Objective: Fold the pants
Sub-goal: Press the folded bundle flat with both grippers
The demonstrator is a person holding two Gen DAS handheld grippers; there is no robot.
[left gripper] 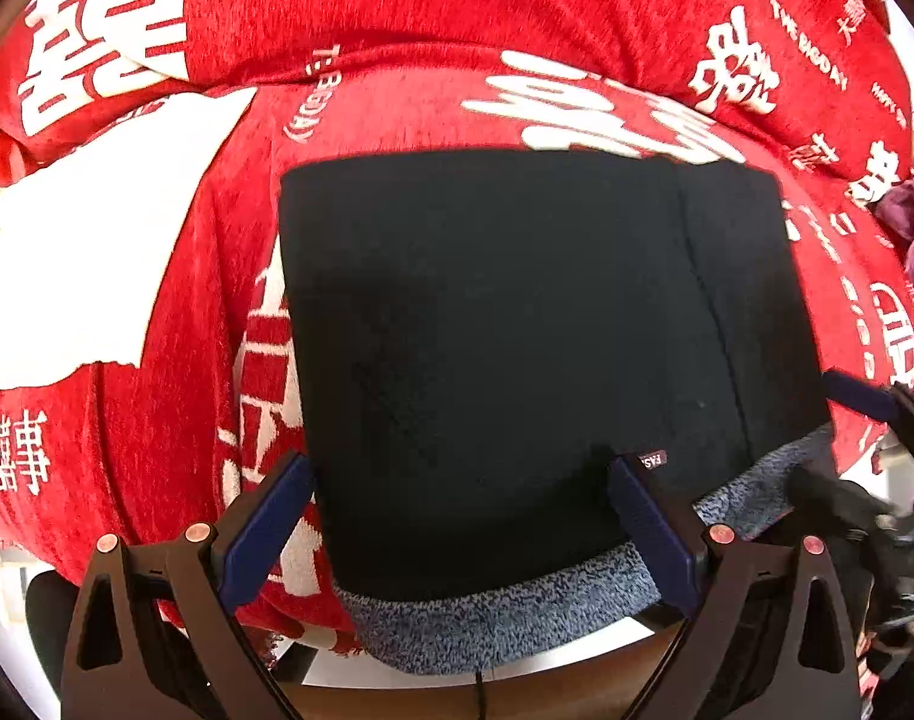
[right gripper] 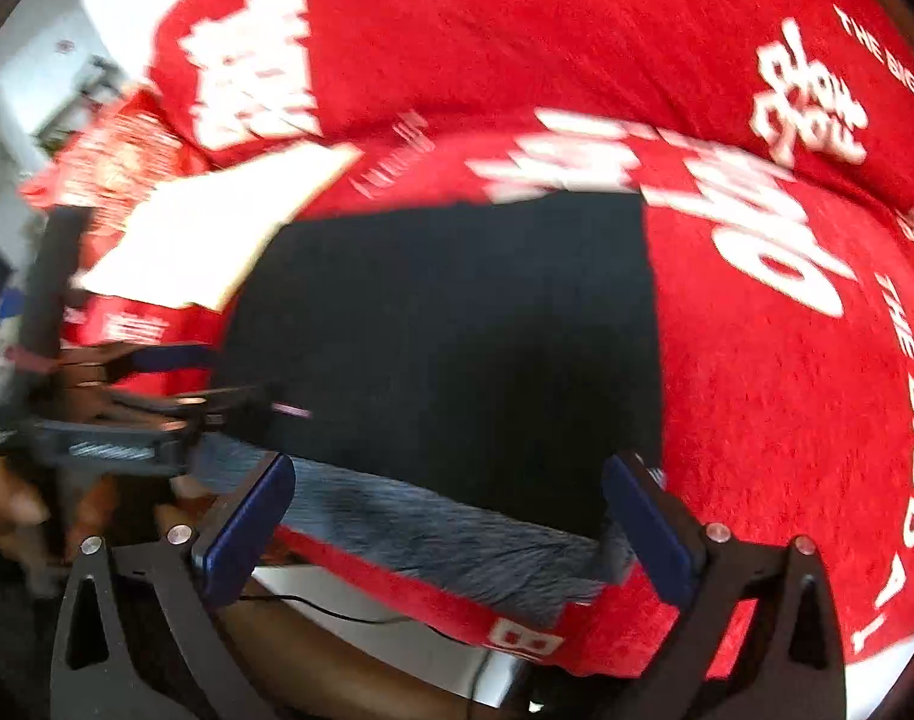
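Red blanket [left gripper: 517, 18] with white lettering is covering the whole work surface and bunching up toward the back. Black pants [left gripper: 517, 330] are lying flat on it in a folded rectangle, near edge hanging slightly over the front of the surface, grey fleece lining [left gripper: 505, 612] showing along that edge. Small label [left gripper: 652, 459] is sitting on the black fabric close to the lining. White patch of the blanket print [left gripper: 84, 252] is lying to the left of the pants.

Left gripper [left gripper: 463, 534] is hovering over the pants' near edge, jaws spread wide, blue pads [left gripper: 264, 528] on either side of the fabric, nothing clamped. Right gripper [right gripper: 450, 534] is doing the same at the near right corner: jaws wide apart, gripping nothing, grey lining running between the pads. Right wrist view is motion-blurred, so whether the pads are touching the cloth is unclear.

Purple cloth [left gripper: 913, 222] is lying at the far right on the blanket. Dark cable [right gripper: 336, 615] is running below the front edge.
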